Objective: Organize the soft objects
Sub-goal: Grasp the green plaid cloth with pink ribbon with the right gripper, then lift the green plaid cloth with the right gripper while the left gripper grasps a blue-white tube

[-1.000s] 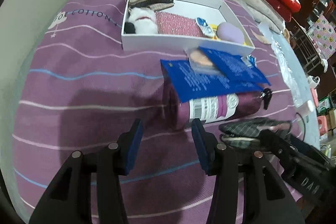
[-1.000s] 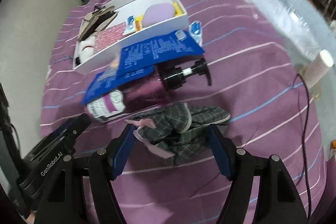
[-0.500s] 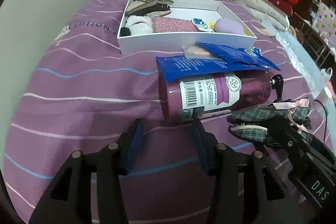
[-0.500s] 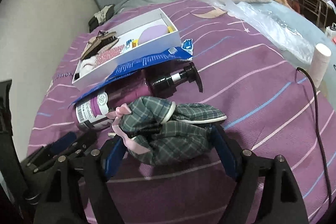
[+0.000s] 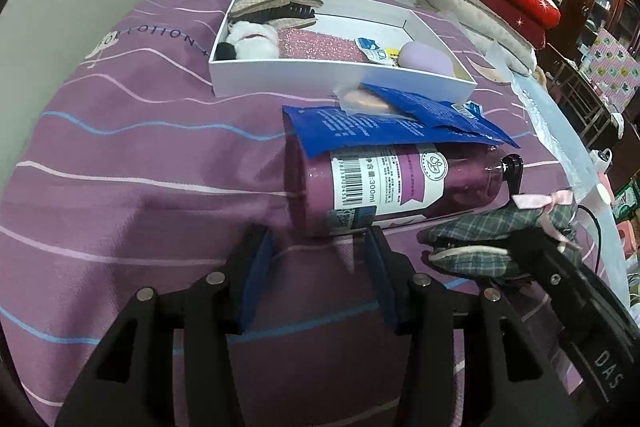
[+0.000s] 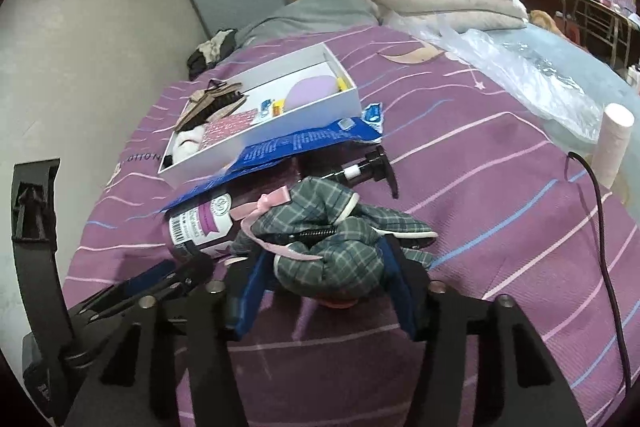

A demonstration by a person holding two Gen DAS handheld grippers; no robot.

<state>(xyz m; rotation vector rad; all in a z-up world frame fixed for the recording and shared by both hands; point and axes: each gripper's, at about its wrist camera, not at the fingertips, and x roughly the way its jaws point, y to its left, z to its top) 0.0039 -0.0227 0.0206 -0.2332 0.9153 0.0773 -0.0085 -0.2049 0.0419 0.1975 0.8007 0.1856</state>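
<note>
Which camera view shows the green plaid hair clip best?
The right wrist view: the plaid hair clip fills the centre, squeezed between the right gripper pads. The left wrist view shows it only side-on near the edge.

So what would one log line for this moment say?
right tool: just closed on plaid hair clip | left tool: open, empty, near purple bottle | white box: partly filled

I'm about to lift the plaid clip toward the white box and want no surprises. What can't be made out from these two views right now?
- Plaid hair clip: underside and near end hidden by the right tongs; left wrist view cuts it behind the tongs' body.
- Purple pump bottle: upper side covered by blue packets.
- White box: near wall hides the floor along it.
- Bottle label print: too small to read.
</note>
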